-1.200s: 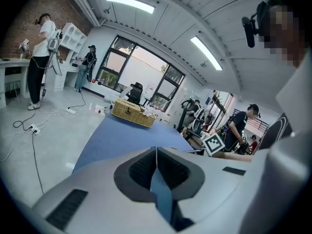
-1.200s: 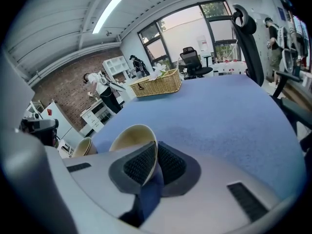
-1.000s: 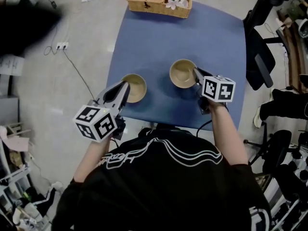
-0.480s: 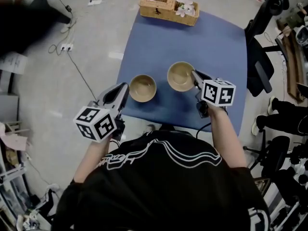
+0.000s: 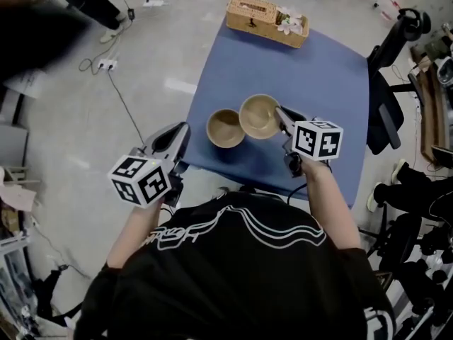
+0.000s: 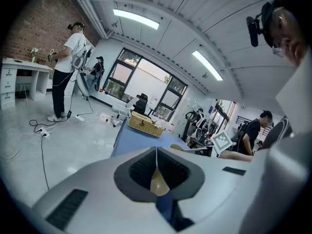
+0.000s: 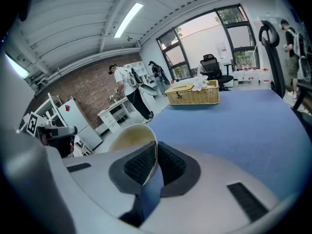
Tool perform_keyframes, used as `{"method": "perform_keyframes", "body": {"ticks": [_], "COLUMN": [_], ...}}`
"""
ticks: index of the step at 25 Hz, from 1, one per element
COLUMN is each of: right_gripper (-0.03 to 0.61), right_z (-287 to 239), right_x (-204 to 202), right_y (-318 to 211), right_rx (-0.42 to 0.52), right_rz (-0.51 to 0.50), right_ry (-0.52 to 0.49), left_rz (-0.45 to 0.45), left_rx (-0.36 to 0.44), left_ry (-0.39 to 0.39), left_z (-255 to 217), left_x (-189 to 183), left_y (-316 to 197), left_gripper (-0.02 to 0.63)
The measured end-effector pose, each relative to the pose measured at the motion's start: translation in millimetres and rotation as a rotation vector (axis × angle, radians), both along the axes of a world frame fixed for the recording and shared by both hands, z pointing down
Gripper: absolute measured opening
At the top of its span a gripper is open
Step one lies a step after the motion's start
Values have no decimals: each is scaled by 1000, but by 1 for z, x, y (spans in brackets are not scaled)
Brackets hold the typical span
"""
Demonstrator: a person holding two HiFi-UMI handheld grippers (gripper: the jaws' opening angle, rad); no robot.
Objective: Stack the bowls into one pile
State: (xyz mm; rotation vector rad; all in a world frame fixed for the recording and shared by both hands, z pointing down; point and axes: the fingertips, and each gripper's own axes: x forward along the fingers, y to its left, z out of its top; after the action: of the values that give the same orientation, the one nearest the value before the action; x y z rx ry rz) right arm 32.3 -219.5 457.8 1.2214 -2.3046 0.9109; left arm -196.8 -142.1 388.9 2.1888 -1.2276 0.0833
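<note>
Grip looks solid here: your right gripper has its jaws pinched down on the right-hand rim of the held bowl, one pad inside the wall and one outside. That's why it hangs out ahead of the jaws with its mouth up. Rim pinch makes sense to me, since it leaves the underside free to drop into another bowl. The second bowl sits upright on the blue table near the front edge. From the head view the held bowl's left rim overlaps its right rim, so I'd say you're carrying it across just above, though I can't tell whether the two touch. Your left gripper hangs off the table's left edge, jaws together with nothing between them, probably parked there to stay out of the way. The wicker basket at the far edge is well apart from all this. You'd want the held bowl centred over the other one before letting go, or it'll likely land cocked on the rim
</note>
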Motion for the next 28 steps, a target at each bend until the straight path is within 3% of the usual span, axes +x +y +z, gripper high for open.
{"method": "perform_keyframes", "body": {"ticks": [14, 28], "right_gripper": [41, 43], "right_z": [24, 59], "right_x": [-76, -96], "right_y": [19, 27], "right_rx": [-42, -89], "right_rz": [-101, -91], "right_ry": [6, 48], "left_rz": [-46, -38], "left_rx": [-21, -64], "left_ry": [1, 4], "left_z": [12, 35], "left_x": [-52, -76], "left_y": [22, 26], "left_gripper": [29, 29]}}
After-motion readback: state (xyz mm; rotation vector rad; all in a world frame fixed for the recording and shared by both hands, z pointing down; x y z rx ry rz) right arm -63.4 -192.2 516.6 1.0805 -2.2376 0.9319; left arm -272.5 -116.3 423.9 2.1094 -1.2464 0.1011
